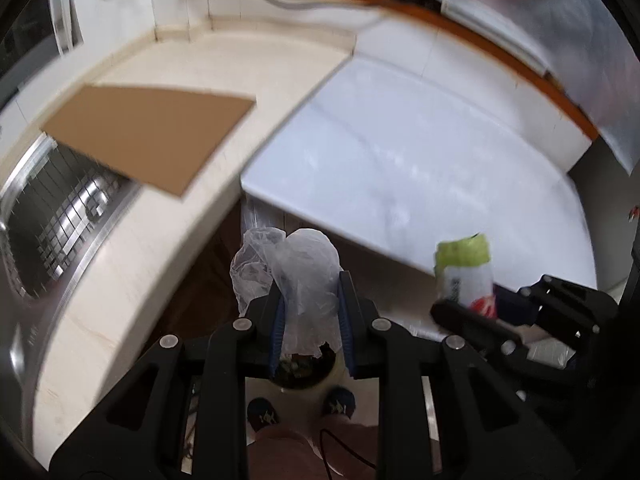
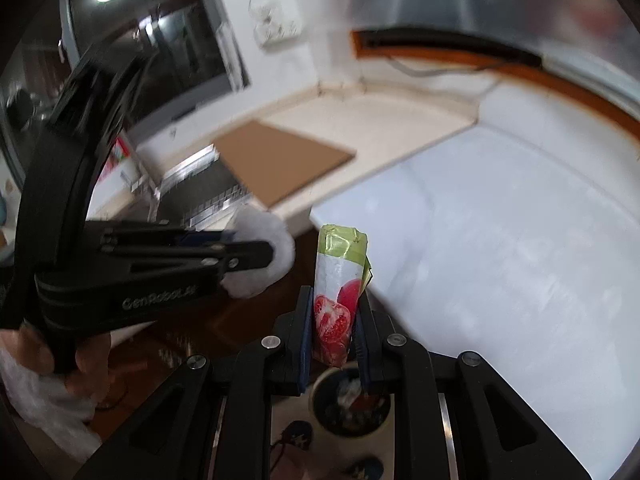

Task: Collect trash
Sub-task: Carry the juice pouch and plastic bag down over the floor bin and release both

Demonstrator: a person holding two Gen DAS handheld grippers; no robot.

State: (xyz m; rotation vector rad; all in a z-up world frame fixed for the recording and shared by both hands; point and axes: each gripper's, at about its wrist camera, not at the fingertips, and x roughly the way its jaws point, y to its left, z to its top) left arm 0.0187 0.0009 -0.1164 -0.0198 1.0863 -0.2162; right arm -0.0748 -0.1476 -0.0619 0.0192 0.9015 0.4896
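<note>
We hold both pieces of trash off the surface and out over the floor, so that each can drop straight down once let go. The left gripper has its fingers pinching a crumpled clear plastic bag, which bulges above the blue pads because only its lower part is squeezed. The right gripper pinches a rolled snack wrapper, green at the top with a red tomato print, held upright so its loose end hangs below the fingers. Under both grippers stands a round bin on the floor, already holding scraps; in the right wrist view it sits directly beneath the wrapper, and in the left wrist view its rim shows just under the bag. We judge that both items are lined up over the bin for release, and the collecting is nearly done for these two pieces. Farther off, a sheet of brown cardboard lies on the pale surface, partly overhanging the metal sink at the left, and may be trash too. To the right is a white panel. Both views are blurred, so finer detail is uncertain.
</note>
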